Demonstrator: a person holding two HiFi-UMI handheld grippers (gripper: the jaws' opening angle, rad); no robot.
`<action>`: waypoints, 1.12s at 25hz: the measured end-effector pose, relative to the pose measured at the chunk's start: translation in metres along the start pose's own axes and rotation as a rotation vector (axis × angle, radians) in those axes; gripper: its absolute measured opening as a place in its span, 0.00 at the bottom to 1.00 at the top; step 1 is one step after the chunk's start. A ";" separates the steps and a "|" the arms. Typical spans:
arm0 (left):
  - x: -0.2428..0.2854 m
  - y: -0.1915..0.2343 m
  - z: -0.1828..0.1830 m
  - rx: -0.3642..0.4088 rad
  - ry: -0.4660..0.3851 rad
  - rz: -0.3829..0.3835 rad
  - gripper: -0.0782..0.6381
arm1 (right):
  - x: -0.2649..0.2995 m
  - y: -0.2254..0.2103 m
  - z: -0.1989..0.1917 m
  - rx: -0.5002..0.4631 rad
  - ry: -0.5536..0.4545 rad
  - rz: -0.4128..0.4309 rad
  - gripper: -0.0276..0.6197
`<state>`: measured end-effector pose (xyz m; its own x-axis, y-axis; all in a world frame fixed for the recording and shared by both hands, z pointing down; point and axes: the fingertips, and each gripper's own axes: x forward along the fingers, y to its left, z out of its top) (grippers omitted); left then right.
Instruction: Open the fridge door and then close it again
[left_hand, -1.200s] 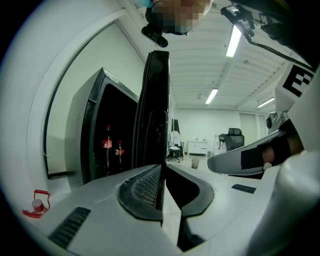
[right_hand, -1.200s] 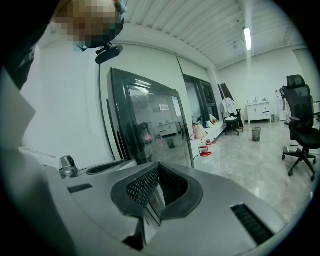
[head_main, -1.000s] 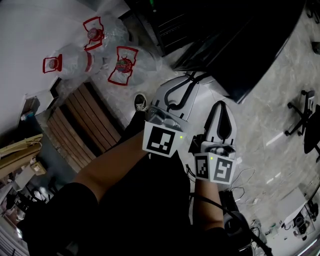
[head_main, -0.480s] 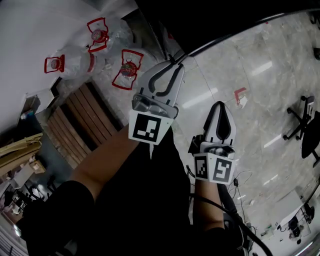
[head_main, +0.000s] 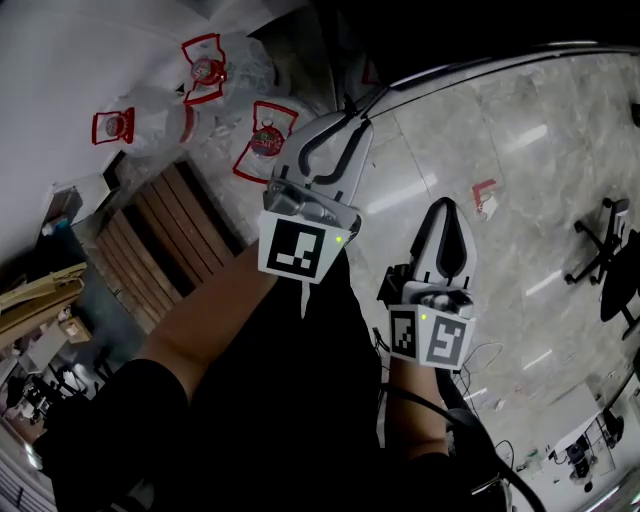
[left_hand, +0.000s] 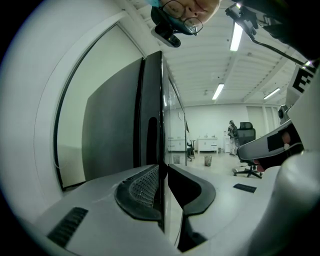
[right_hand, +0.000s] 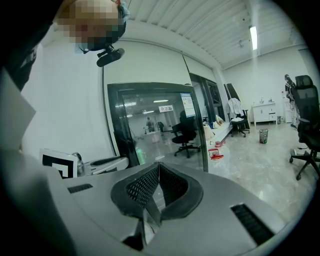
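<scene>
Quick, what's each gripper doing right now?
Left gripper: closed on the edge of the fridge door.
Right gripper: closed, holding nothing.

We see only a dark slice of the fridge door (head_main: 470, 25); the top edge of the head view cuts it off. The right edge cuts the office chair (head_main: 618, 275) too.

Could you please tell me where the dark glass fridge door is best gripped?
The dark glass fridge door is best taken by its thin free vertical edge, approached edge-on, one jaw on each face: the panel is flat and slim. The left gripper grips so.
</scene>
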<state>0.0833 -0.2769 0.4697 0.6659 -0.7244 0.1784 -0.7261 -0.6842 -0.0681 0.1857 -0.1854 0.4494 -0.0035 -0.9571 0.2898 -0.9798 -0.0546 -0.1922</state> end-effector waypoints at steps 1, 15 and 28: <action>-0.001 0.000 0.000 -0.001 0.000 0.005 0.19 | 0.000 0.002 0.000 -0.002 -0.001 0.005 0.07; -0.082 -0.031 0.078 0.049 -0.068 0.004 0.12 | -0.050 0.062 0.068 -0.048 -0.105 0.134 0.07; -0.167 -0.048 0.194 -0.094 -0.173 -0.013 0.12 | -0.118 0.120 0.149 -0.110 -0.140 0.241 0.07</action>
<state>0.0397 -0.1395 0.2527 0.6887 -0.7250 0.0067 -0.7249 -0.6883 0.0261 0.0985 -0.1216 0.2529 -0.2190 -0.9690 0.1142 -0.9698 0.2033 -0.1347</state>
